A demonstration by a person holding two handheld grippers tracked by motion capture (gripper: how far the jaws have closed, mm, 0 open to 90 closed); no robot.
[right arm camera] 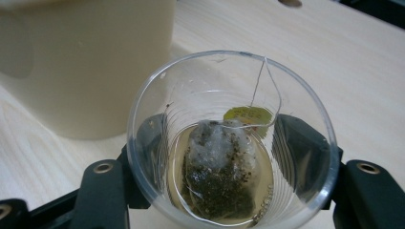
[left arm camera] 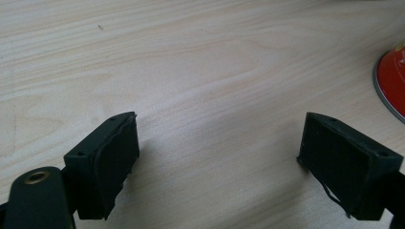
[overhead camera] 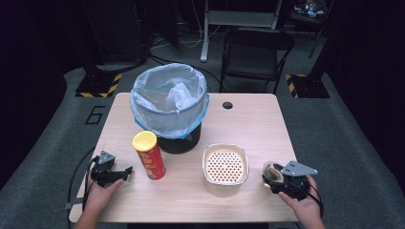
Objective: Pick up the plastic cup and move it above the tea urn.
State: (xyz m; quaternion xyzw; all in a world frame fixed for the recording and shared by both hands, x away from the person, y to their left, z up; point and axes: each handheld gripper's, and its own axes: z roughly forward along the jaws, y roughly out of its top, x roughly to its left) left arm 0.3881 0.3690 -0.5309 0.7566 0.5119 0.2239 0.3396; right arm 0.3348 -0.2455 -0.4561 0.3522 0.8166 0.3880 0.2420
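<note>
A clear plastic cup (right arm camera: 296, 95) stands near the table's right front edge. It holds a wet tea bag (right arm camera: 219, 176) in a little pale liquid, and the bag's yellow tag hangs inside on its string. My right gripper (right arm camera: 229, 152) is shut on the cup (overhead camera: 271, 170), one black jaw on each side of it. My left gripper (overhead camera: 125, 171) rests low over the table at the front left. In the left gripper view it (left arm camera: 219, 143) stands open over bare wood with nothing between its jaws. A red crisp can (overhead camera: 149, 155) with a yellow lid stands upright just right of it.
A cream container with a perforated insert (overhead camera: 225, 147) sits left of the cup, and its wall (right arm camera: 86, 71) is close by in the right gripper view. A black bin lined with a translucent bag (overhead camera: 169, 102) stands at the table's back. A cable hole (overhead camera: 227, 105) and a folding chair (overhead camera: 255, 52) lie beyond.
</note>
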